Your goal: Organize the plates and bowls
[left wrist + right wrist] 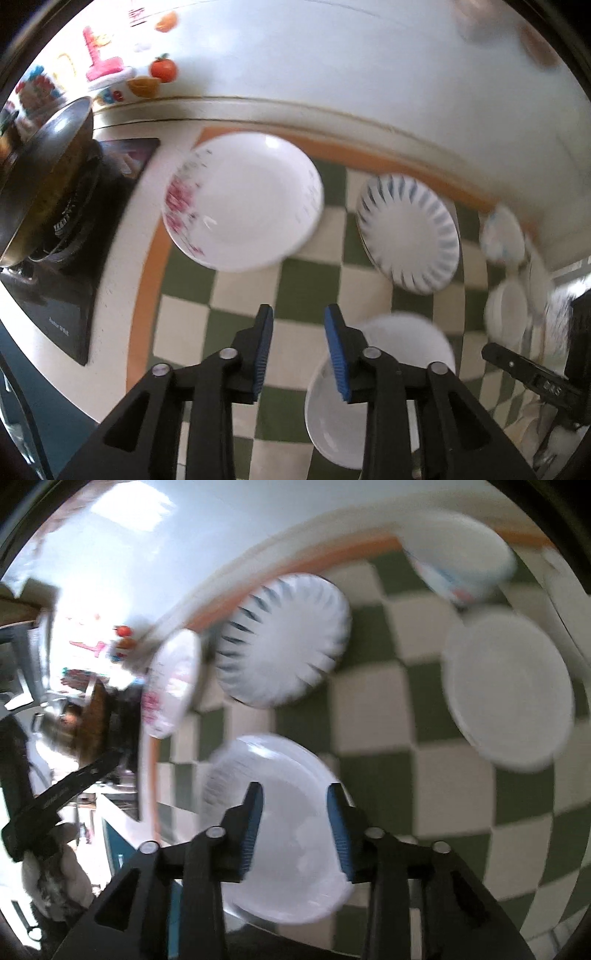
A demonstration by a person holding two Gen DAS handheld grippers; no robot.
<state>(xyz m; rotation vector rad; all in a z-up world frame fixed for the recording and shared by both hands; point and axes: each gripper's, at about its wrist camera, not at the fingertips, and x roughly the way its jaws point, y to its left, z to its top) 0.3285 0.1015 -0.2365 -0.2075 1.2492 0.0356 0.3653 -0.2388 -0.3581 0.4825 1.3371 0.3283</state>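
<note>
Several dishes lie on a green-and-white checked cloth. In the left wrist view, a floral plate is at the middle, a blue-striped plate lies right of it, and a plain white plate sits low, partly behind one finger. My left gripper hangs above the cloth, open, with only cloth showing in the gap. In the right wrist view, my right gripper hovers open over the same plain white plate without touching it. The blue-striped plate and floral plate lie beyond.
A dark wok stands on a black cooktop at the left. A white wall with stickers runs behind. More white bowls sit at the right, plus a white plate and a bowl. The cloth has an orange border.
</note>
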